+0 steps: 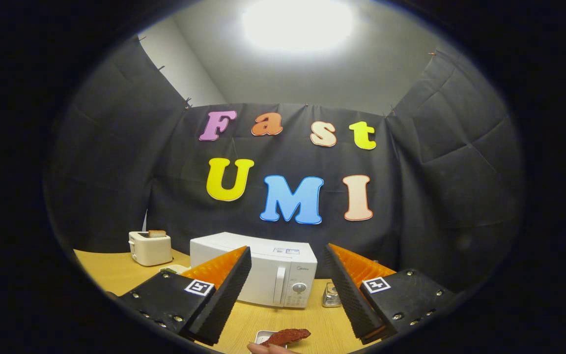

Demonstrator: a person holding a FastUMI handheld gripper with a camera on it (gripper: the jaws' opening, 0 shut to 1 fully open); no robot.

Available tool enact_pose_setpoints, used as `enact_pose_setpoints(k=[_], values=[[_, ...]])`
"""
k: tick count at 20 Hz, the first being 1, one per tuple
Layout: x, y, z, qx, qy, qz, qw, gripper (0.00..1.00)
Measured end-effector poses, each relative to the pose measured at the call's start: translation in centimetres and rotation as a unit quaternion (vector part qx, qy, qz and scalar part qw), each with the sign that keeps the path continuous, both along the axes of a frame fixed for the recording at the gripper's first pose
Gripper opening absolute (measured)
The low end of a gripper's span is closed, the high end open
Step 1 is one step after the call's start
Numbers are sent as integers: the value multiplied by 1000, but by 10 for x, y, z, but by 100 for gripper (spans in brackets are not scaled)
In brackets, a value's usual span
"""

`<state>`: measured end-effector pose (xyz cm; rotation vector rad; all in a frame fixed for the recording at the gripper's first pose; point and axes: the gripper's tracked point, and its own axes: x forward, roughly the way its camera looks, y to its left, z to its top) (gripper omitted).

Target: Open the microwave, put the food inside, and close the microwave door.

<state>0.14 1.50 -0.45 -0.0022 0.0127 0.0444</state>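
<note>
Gripper (288, 290) is hovering above the table with fingers spread wide, holding nothing.

Nearest, at 6 o'clock below the gap between the fingers: a reddish-brown flat piece of food (287, 336) is lying over a small white rectangular tray (262, 336), and a person's fingertip (268, 348) is poking in just under it, touching or nearly touching the food; hard to tell which. All of it is sitting on the light wooden tabletop (263, 317).

Further out, at about 12 o'clock from the food and beyond the fingertips: the white boxy microwave (258, 268) with a vertical white door handle (278, 286) and a round control dial (299, 288) is standing with its door closed. The left finger is partly covering its front. A small shiny metal container (331, 296) is sitting at 3 o'clock of the microwave, just beside it. A white toaster (150, 247) with a slice of bread sticking up is standing well off at 9 o'clock of the microwave.

Step judged: opening is not yet started; door is shut, food is outside. Next move is probably calling for advancing toward the handle, lining the open fingers around the vertical bar, narrowing them on it, then pulling the door out in an arc. The hinge side isn't visible, presumably opposite the handle.
</note>
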Motion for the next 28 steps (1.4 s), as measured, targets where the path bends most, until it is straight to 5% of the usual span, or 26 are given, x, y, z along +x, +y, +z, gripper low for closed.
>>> enact_pose_setpoints(k=[11,18,28], values=[[20,7,-16,-8,11,4,1000,94],[61,26,-46,11,35,32,999,94],[125,44,-104,7,62,20,998,94]])
